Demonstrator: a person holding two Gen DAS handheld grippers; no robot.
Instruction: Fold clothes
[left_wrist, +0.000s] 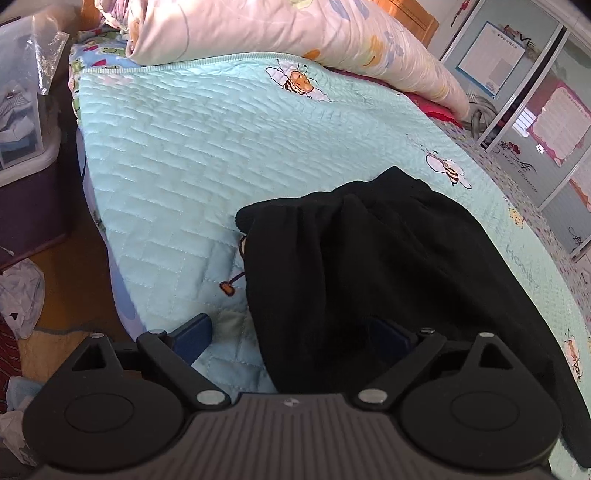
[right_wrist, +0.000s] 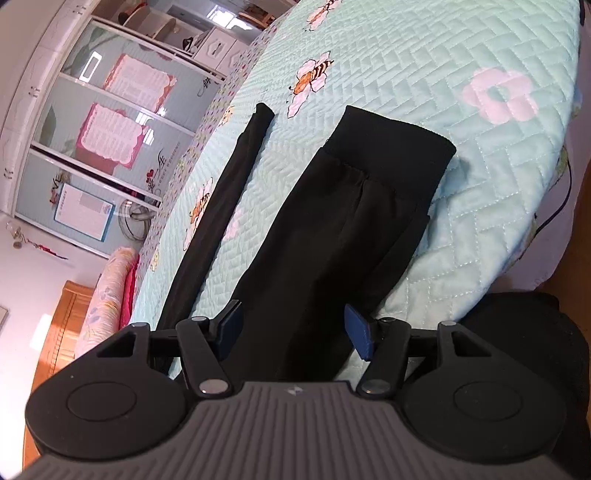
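Folding not begun, we judge: black trousers (right_wrist: 332, 221) lie spread on quilt (left_wrist: 177, 155) | left gripper (left_wrist: 291, 332) and right gripper (right_wrist: 293, 325) apart, straddling cloth, nothing clamped.

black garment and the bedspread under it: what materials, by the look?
Black garment: looks like a soft matte knit, maybe fleece-like; it drapes in limp folds, has a ribbed cuff and gathered seam, no sheen. Bedspread: quilted fabric, pale mint, with a slight satin sheen; stitched zigzag lines puff the surface, bees and flowers printed on it. Exact fibre of either can't be told.
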